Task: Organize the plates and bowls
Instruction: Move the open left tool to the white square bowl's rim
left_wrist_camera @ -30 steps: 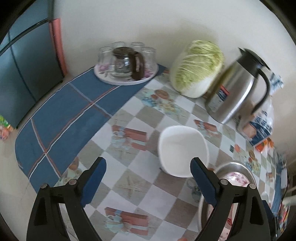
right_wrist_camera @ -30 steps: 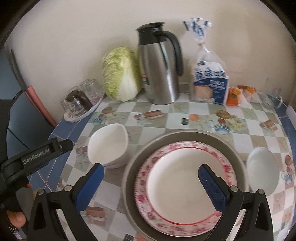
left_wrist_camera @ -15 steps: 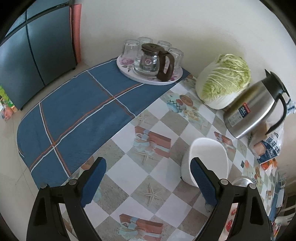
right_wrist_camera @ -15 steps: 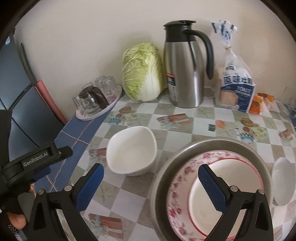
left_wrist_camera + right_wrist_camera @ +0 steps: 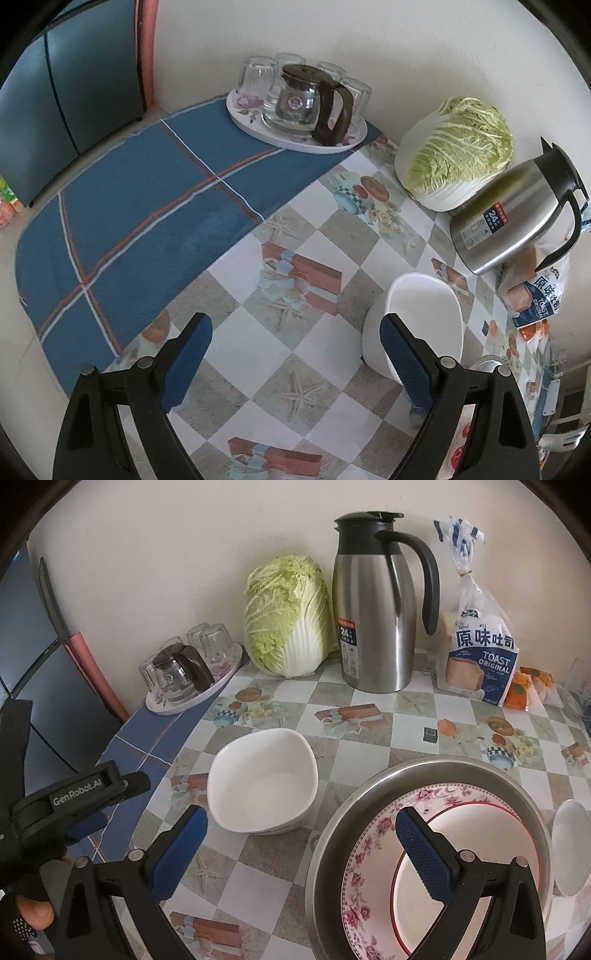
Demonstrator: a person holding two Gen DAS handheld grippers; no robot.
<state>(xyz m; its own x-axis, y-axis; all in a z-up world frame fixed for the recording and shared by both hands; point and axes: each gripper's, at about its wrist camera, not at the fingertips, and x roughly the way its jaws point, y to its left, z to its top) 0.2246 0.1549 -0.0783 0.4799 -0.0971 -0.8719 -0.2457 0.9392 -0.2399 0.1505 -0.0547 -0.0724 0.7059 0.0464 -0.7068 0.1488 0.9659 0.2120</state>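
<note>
A white squarish bowl (image 5: 263, 781) stands on the checked tablecloth; it also shows in the left wrist view (image 5: 421, 321). To its right a flowered plate (image 5: 373, 867) lies inside a large steel basin (image 5: 332, 834). A small white bowl (image 5: 570, 845) sits at the far right. My right gripper (image 5: 301, 853) is open and empty, hovering in front of the white bowl and the basin's left rim. My left gripper (image 5: 295, 354) is open and empty above bare tablecloth, its right finger beside the white bowl. The left gripper's body shows in the right wrist view (image 5: 74, 797).
Against the wall stand a tray of glasses with a glass jug (image 5: 295, 107), a napa cabbage (image 5: 288, 616), a steel thermos jug (image 5: 373, 605) and a bag of toast (image 5: 480, 653). A blue cloth (image 5: 129, 221) covers the table's left end.
Both grippers have swung left: the white bowl has shifted toward the right in both views, and the basin has slid right in the right wrist view. Both stay open.
</note>
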